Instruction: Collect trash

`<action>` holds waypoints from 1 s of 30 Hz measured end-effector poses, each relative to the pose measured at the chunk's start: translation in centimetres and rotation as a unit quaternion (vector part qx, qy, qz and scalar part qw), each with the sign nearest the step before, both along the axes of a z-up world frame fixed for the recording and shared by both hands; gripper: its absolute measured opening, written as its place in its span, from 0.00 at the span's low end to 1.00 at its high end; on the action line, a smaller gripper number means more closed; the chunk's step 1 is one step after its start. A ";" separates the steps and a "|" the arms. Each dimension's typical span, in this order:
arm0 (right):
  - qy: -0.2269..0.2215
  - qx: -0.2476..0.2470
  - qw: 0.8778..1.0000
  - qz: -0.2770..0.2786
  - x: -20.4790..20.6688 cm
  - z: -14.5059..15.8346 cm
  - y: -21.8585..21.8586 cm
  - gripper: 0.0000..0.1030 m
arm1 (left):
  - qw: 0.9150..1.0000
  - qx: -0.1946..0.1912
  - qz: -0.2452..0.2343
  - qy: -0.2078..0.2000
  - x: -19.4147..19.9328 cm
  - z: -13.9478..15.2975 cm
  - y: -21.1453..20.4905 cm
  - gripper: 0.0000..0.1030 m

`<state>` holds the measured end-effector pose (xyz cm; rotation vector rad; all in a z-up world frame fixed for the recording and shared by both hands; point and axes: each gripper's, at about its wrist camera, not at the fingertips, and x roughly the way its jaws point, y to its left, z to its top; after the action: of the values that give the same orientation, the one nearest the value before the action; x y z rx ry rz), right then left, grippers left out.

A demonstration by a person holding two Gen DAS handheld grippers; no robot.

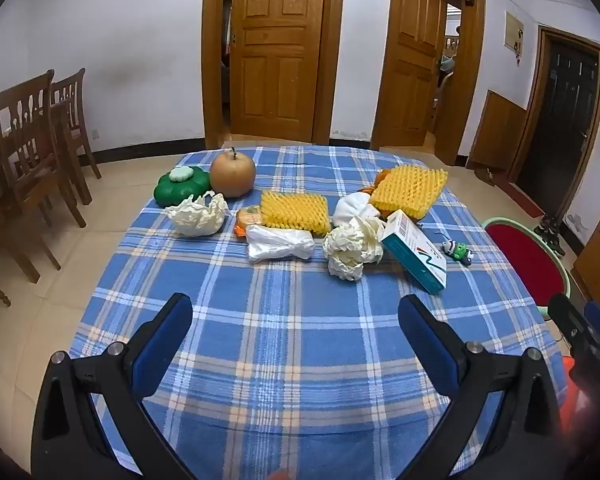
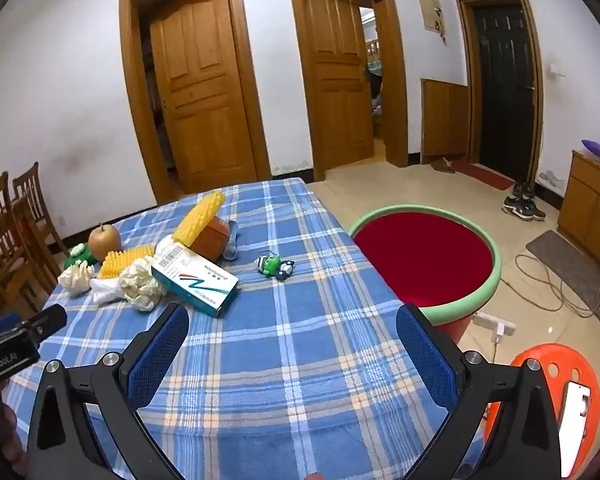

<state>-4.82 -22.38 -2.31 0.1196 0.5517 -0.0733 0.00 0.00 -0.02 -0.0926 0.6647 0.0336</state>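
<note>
Left wrist view looks down the blue plaid-clothed table (image 1: 300,340), where the left tool (image 1: 296,316) hovers over bare cloth with its blue-padded fingers spread wide and nothing between them, well short of the litter. That wide stance suits what lies ahead: soft, bulky scraps that need a broad bite. The trash sits in a loose band across the far half of the table: a crumpled white paper ball (image 1: 198,216) on the left, a yellow foam fruit net (image 1: 294,210) behind a scrunched white plastic bag (image 1: 280,244), a second crumpled cream paper wad (image 1: 352,250), a white and teal capsule box (image 1: 414,256) lying tilted against the pile, and another yellow foam net (image 1: 410,190) propped on top of things at the back. A brown round pear (image 1: 233,176) and a green pumpkin-shaped lidded container (image 1: 182,188) stand at the far left corner, and a small green and white toy figure (image 1: 458,250) lies apart to the right; these look like keepers rather than rubbish.

From the right wrist view, the right tool (image 2: 292,320) is equally wide and empty above the near cloth. A round bin with a red inside and pale green rim (image 2: 488,292) stands on the floor just beside the table's right edge, likely placed there so scraps can be dropped straight over the side
</note>
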 end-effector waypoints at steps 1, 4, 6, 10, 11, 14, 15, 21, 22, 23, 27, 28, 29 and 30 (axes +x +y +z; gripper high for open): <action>-0.001 0.000 1.000 0.002 0.1 0.0 0.0 1.00 | 1.000 0.001 0.000 0.002 0.0 0.0 0.0 0.98; 0.002 0.005 1.000 0.000 0.3 -0.1 -0.4 1.00 | 1.000 0.001 -0.003 0.004 0.0 0.0 -0.1 0.98; 0.002 0.008 1.000 -0.002 0.1 -0.3 -0.3 1.00 | 1.000 0.002 -0.005 0.005 0.0 -0.1 -0.2 0.98; 0.004 0.005 1.000 0.001 0.0 -0.4 -0.1 1.00 | 1.000 0.002 -0.011 0.007 -0.1 0.0 -0.5 0.98; 0.005 0.005 1.000 0.002 0.0 -0.3 -0.1 1.00 | 1.000 0.002 -0.012 0.007 -0.2 0.0 -0.6 0.98; 0.005 0.005 1.000 0.001 0.0 -0.2 -0.1 1.00 | 1.000 0.000 0.001 0.007 0.1 -0.1 0.0 0.98; 0.004 0.005 1.000 0.001 0.0 -0.2 -0.1 1.00 | 1.000 0.000 0.001 0.007 0.1 0.0 0.1 0.98; 0.004 0.005 1.000 0.001 0.0 -0.2 -0.1 1.00 | 1.000 0.001 0.002 0.009 0.1 0.1 0.1 0.98; 0.003 0.005 1.000 0.002 0.0 -0.2 -0.1 1.00 | 1.000 0.001 0.002 0.009 0.1 0.1 0.1 0.98; 0.003 0.004 1.000 0.002 0.0 -0.2 -0.1 1.00 | 1.000 0.001 0.002 0.009 0.1 0.1 0.1 0.98; 0.002 0.003 1.000 0.003 0.0 0.0 -0.1 1.00 | 1.000 0.001 0.002 0.009 0.1 0.1 0.2 0.98; 0.003 0.002 1.000 0.003 0.0 0.2 -0.1 1.00 | 1.000 0.001 0.002 0.009 0.1 0.1 0.1 0.98; 0.003 0.002 1.000 0.004 0.0 0.2 -0.1 1.00 | 1.000 0.001 0.002 0.009 0.1 0.1 0.1 0.98; 0.002 0.003 1.000 0.004 0.0 0.2 -0.1 1.00 | 1.000 0.001 0.002 0.009 0.1 0.1 0.2 0.98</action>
<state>-4.81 -22.45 -2.13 0.1225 0.5563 -0.0648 0.10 0.15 0.06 -0.0911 0.6824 0.0394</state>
